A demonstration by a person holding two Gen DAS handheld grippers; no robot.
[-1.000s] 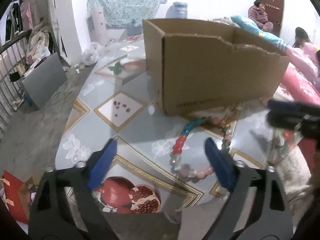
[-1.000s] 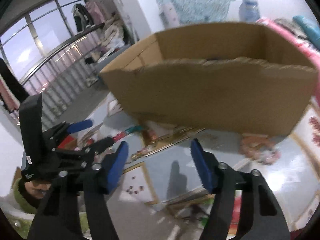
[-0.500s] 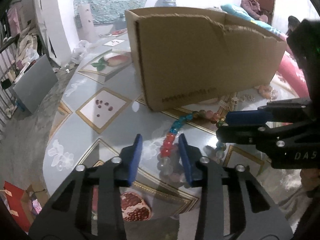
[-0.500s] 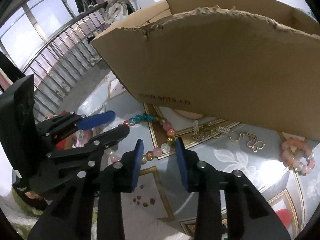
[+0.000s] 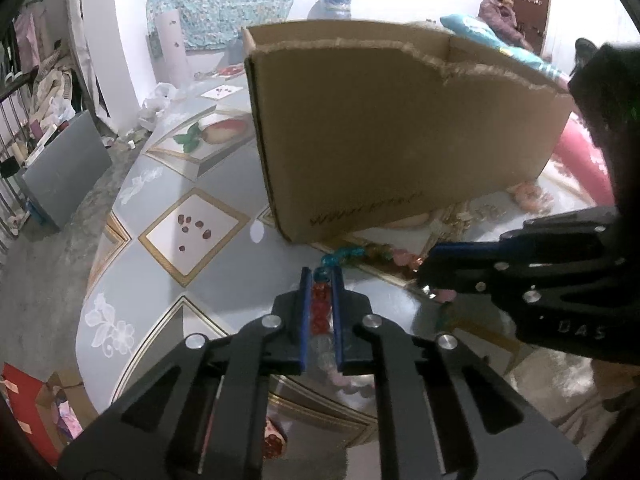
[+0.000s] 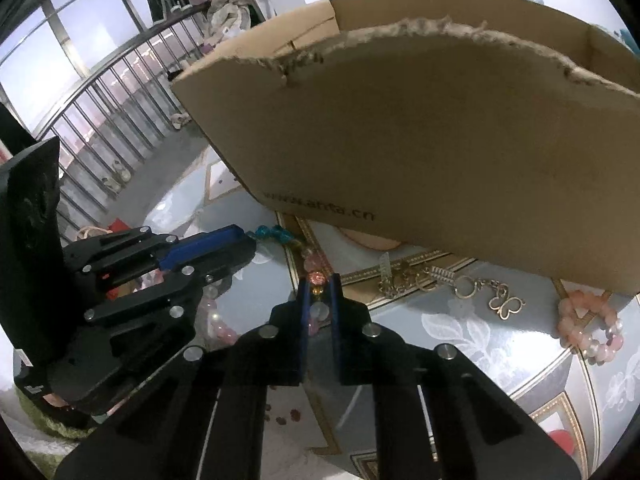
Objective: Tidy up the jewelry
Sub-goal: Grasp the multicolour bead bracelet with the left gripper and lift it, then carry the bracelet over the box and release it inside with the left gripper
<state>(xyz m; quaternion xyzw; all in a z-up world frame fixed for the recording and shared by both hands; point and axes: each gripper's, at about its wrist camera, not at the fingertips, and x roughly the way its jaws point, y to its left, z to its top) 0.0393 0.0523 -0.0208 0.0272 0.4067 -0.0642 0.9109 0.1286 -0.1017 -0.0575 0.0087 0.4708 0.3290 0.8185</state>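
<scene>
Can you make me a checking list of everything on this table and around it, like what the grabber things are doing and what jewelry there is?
Surface: patterned table with fruit pictures.
Job's things: colourful bead necklace lying in front of the cardboard box; metal chain with a butterfly charm; pink bead bracelet, both beside the box.
Clutter: nothing seen on the table besides these.
Grippers: left gripper and right gripper are both closing, each with necklace beads between its jaws.
Cables: nothing seen.
Surroundings: railing, hanging clothes, a water jug, a person sitting by a door.
</scene>
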